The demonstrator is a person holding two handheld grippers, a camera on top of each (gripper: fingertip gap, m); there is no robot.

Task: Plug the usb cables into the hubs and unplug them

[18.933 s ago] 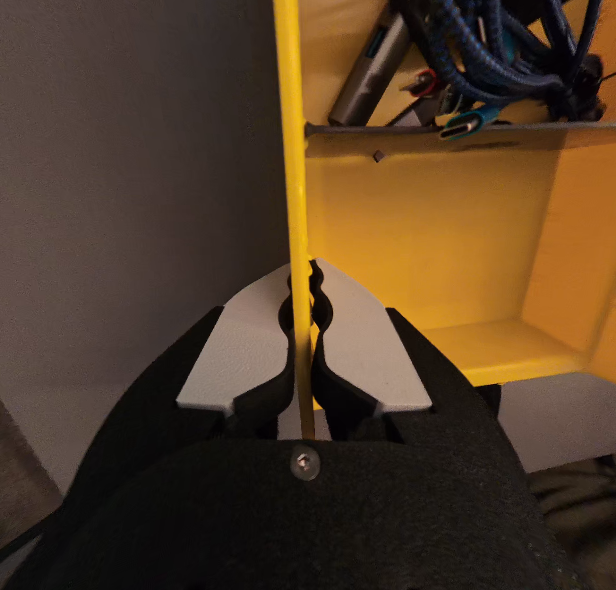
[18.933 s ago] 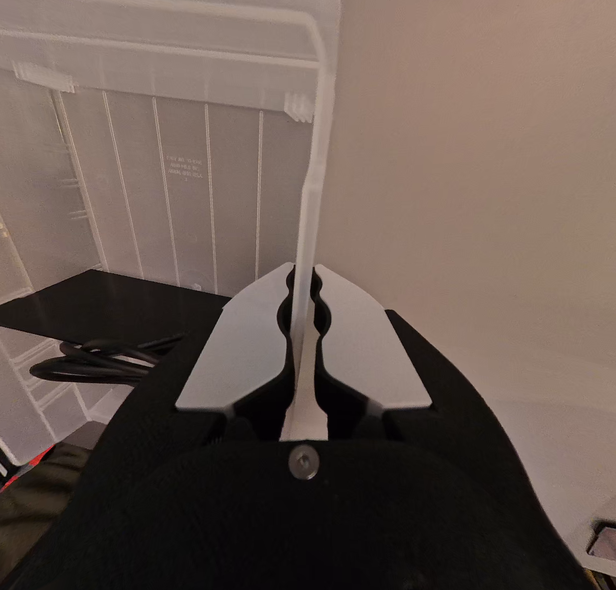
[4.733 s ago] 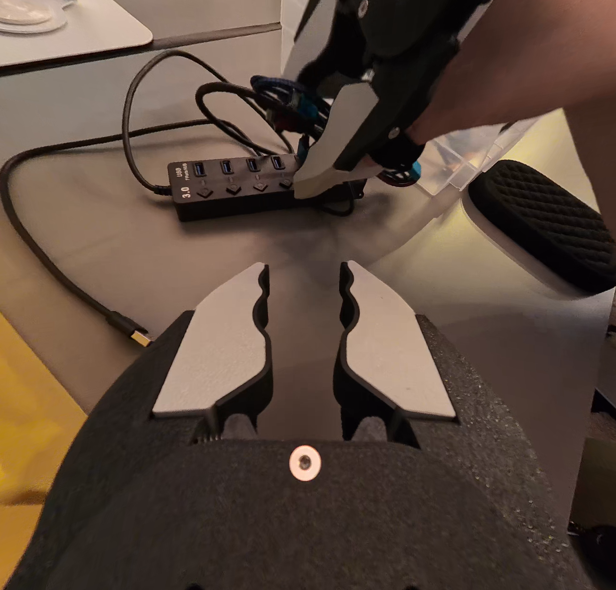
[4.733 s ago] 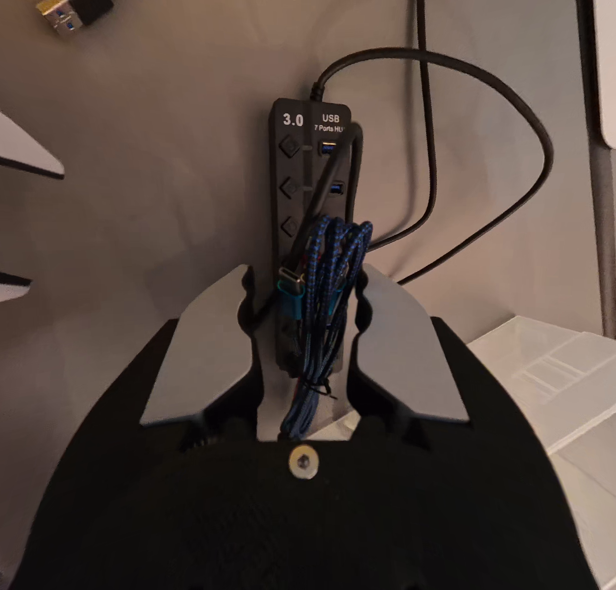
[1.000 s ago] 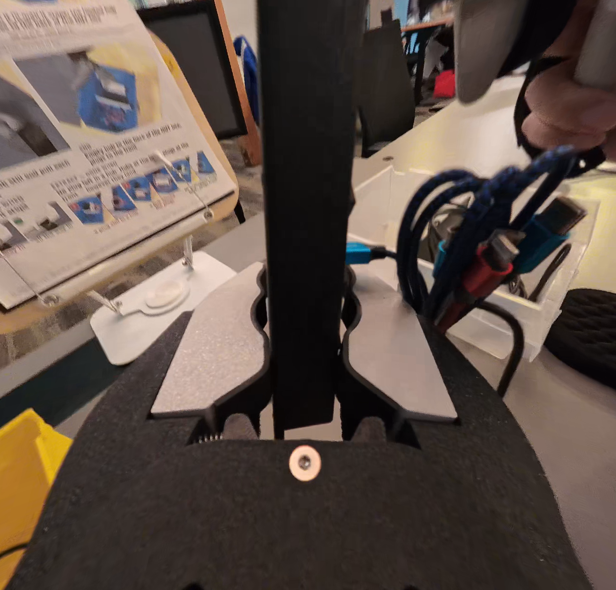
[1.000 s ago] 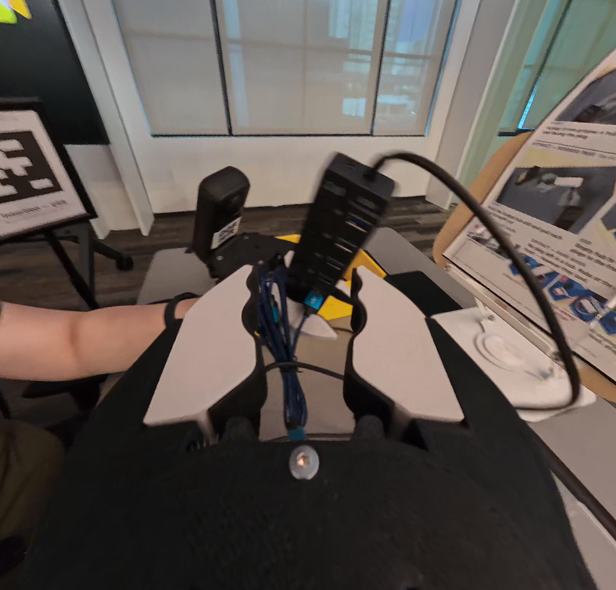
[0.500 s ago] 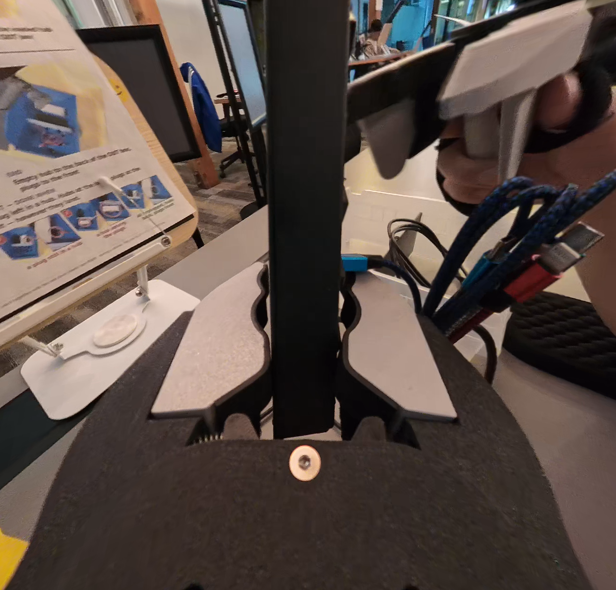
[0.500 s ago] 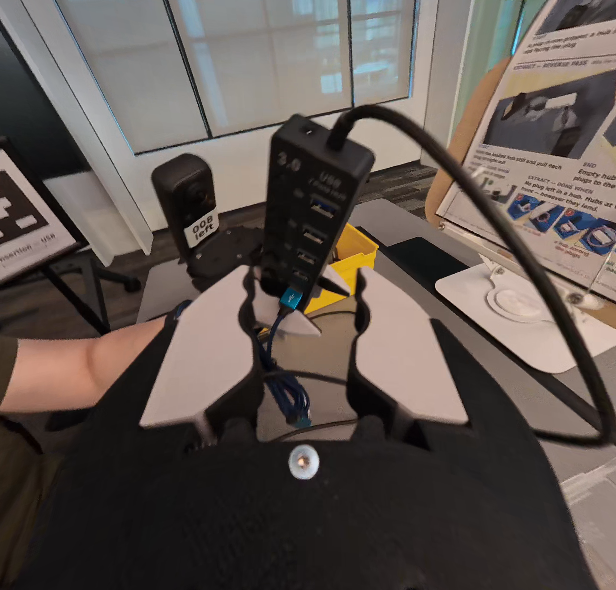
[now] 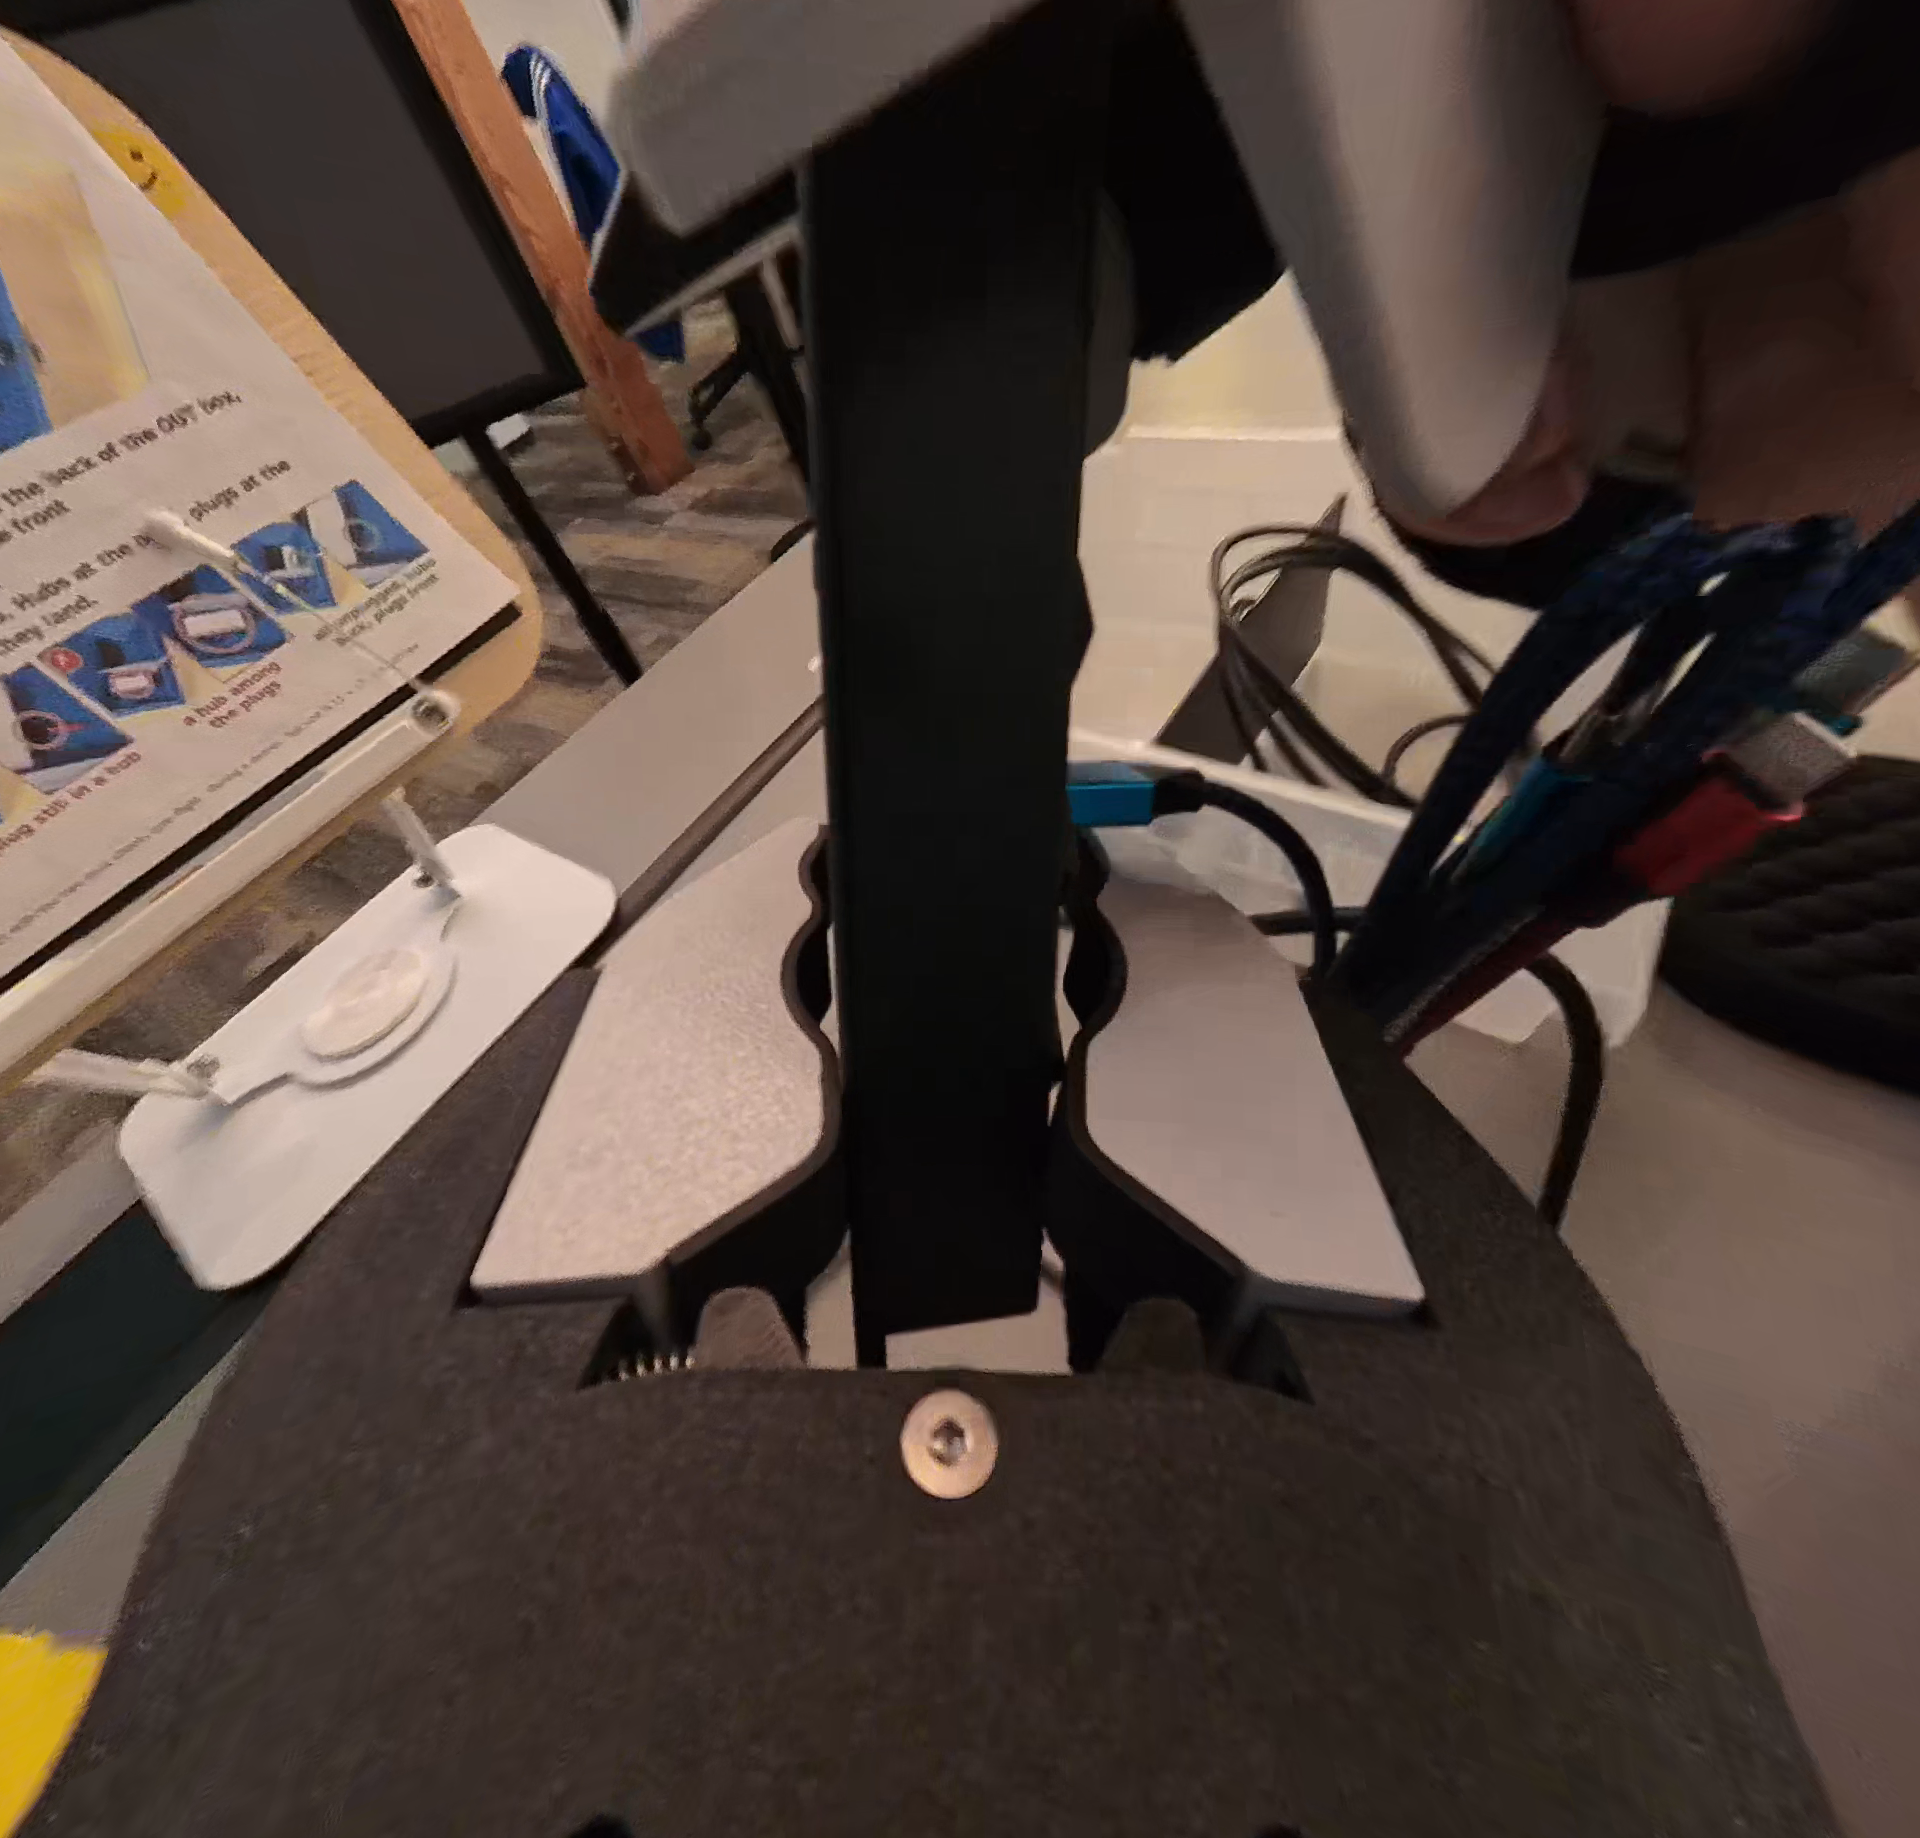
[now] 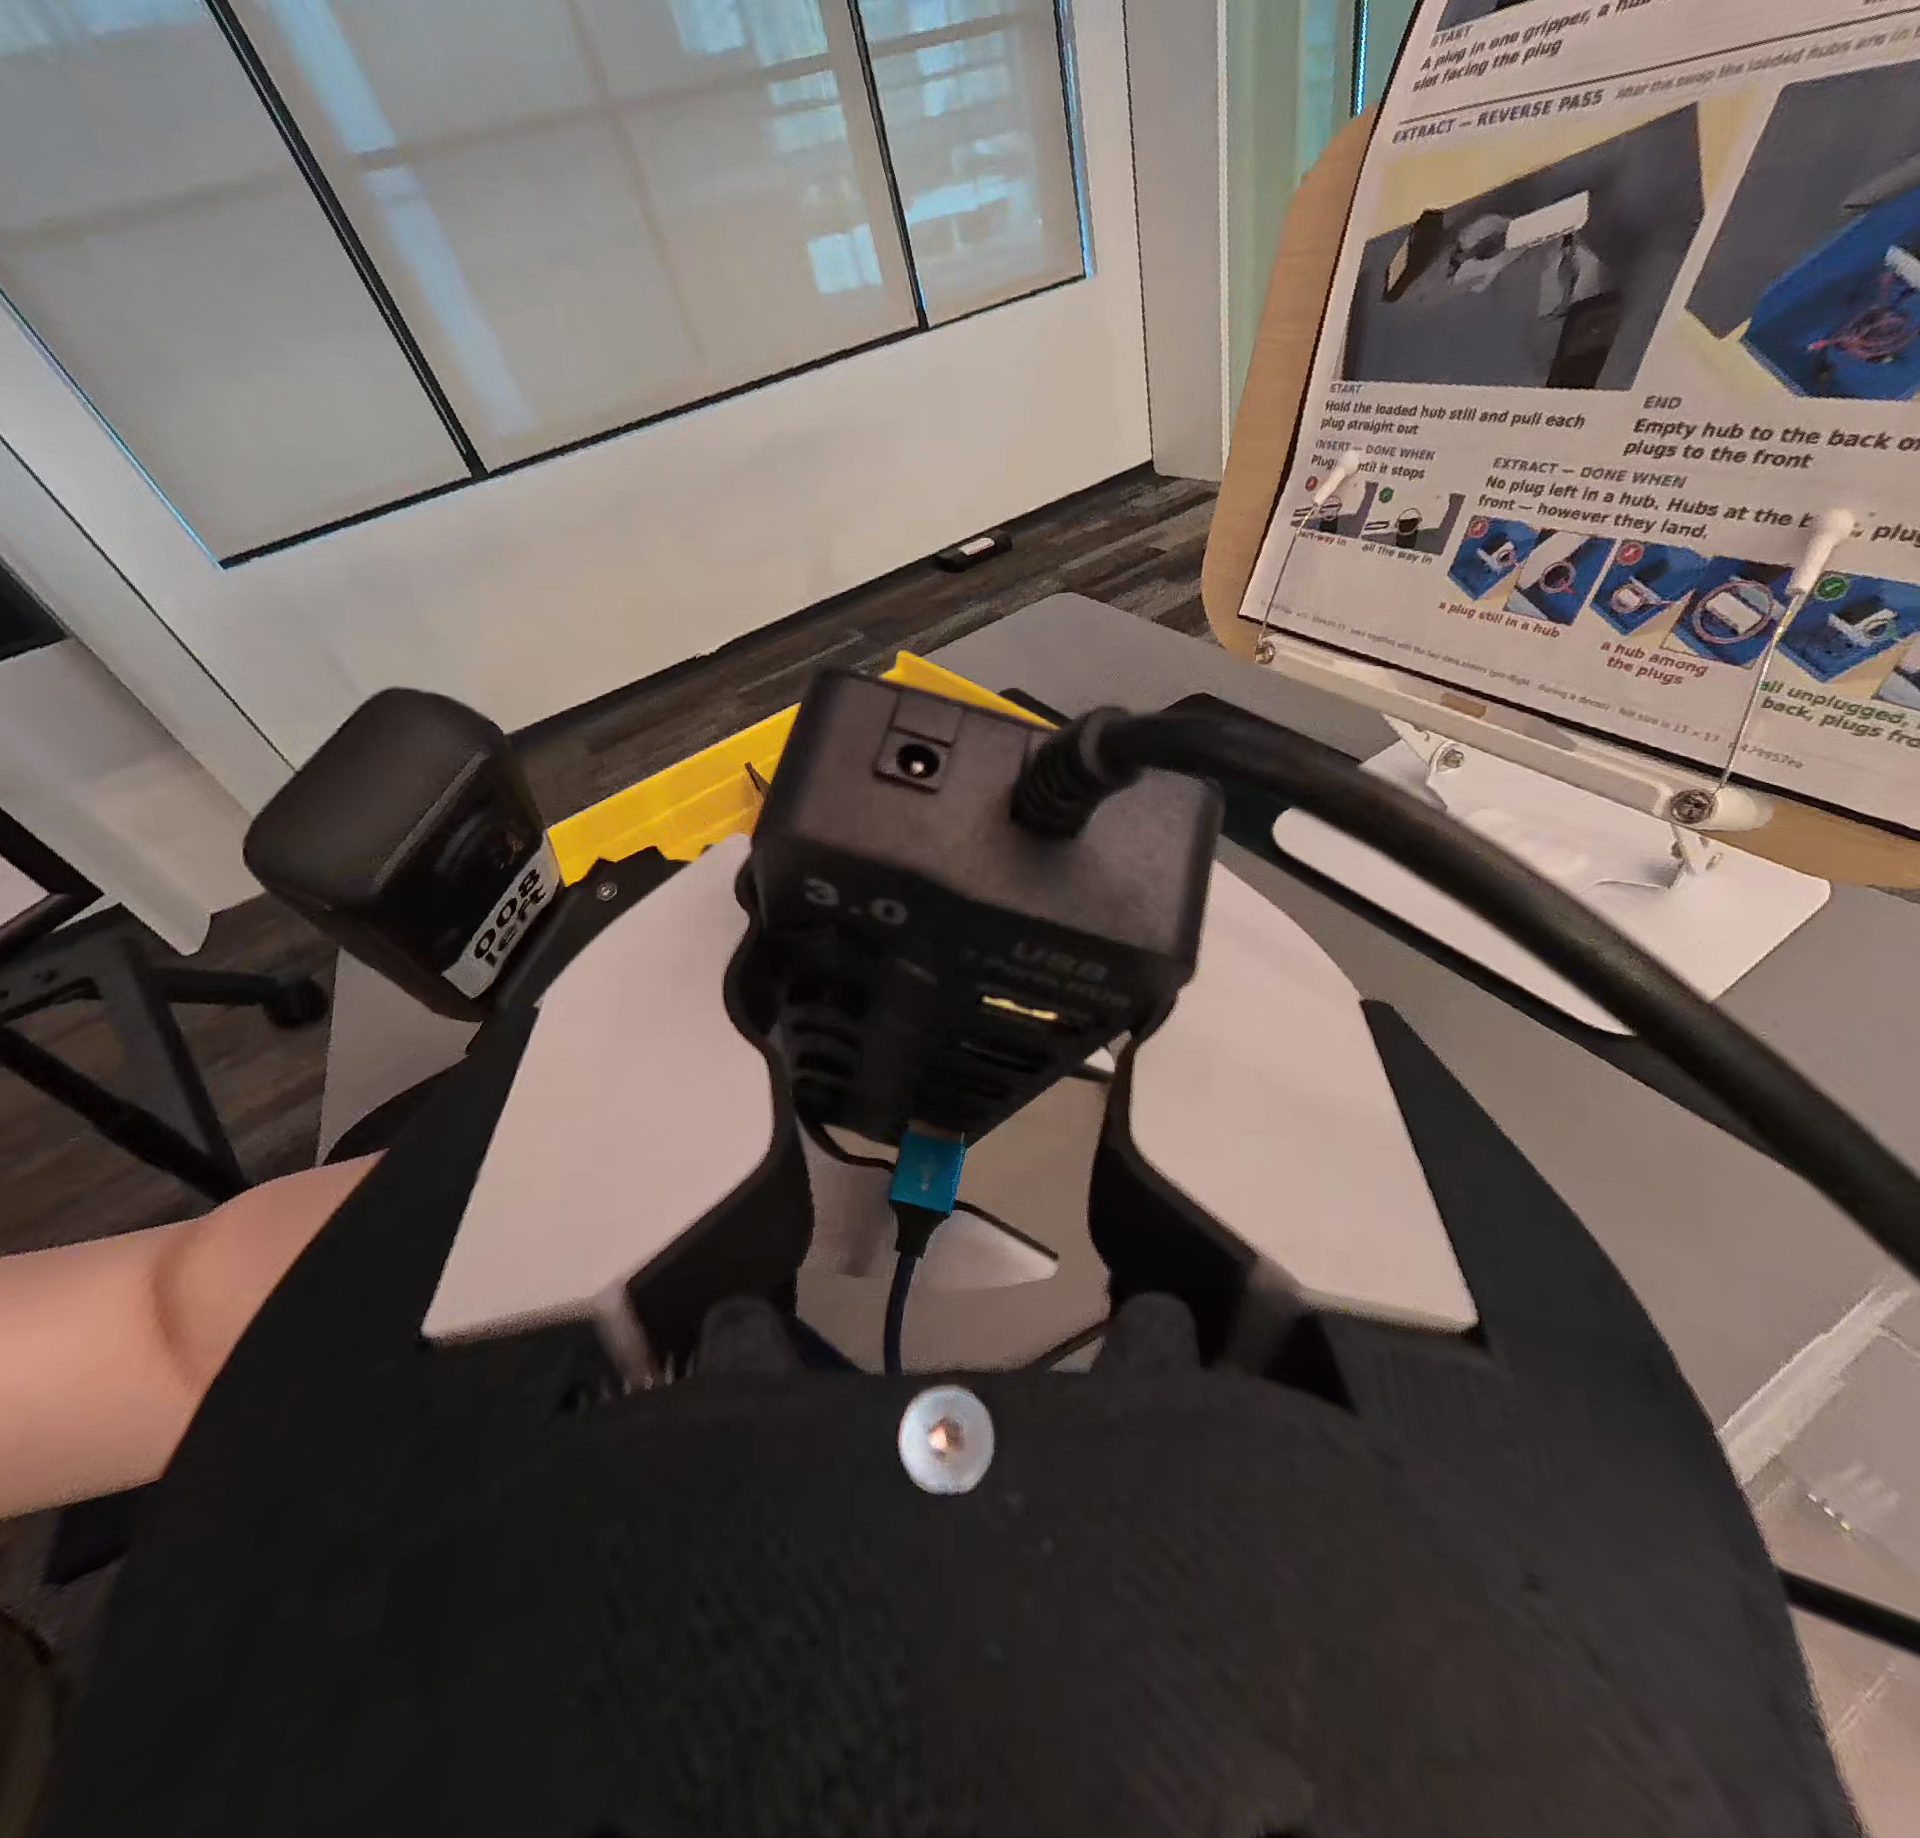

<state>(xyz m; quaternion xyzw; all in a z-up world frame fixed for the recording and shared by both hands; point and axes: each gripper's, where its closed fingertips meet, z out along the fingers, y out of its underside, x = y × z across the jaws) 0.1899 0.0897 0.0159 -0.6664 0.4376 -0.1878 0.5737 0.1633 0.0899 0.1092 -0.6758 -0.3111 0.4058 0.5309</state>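
Observation:
My left gripper (image 9: 945, 853) is shut on a black USB hub (image 9: 935, 541) and holds it upright above the table. A blue plug (image 9: 1112, 806) sits in a port on the hub's right side. A bundle of blue braided cables (image 9: 1621, 749) with red and teal plugs hangs to the right. My right gripper (image 10: 966, 957) is open, with its fingers on either side of the hub (image 10: 977, 853) and the blue plug (image 10: 928, 1175) in the gap between them. It shows blurred at the top of the left wrist view (image 9: 883, 43). The hub's thick black cable (image 10: 1455, 874) arcs away to the right.
An instruction sheet on a wooden stand (image 9: 208, 541) with a white base (image 9: 343, 1050) stands on the left of the grey table (image 9: 665, 739); it also shows in the right wrist view (image 10: 1662, 334). A clear box (image 9: 1351, 832) holds more cables. A yellow bin (image 10: 675, 812) and a black pad (image 9: 1818, 936) lie nearby. One gripper's finger ends stand about 9 cm off the other's. My left tips are roughly 35 cm from the white base (image 9: 343, 1050).
My right gripper has moved in close over the hub, so the hub and blue plug now sit between its fingers. My left gripper still holds the hub upright.

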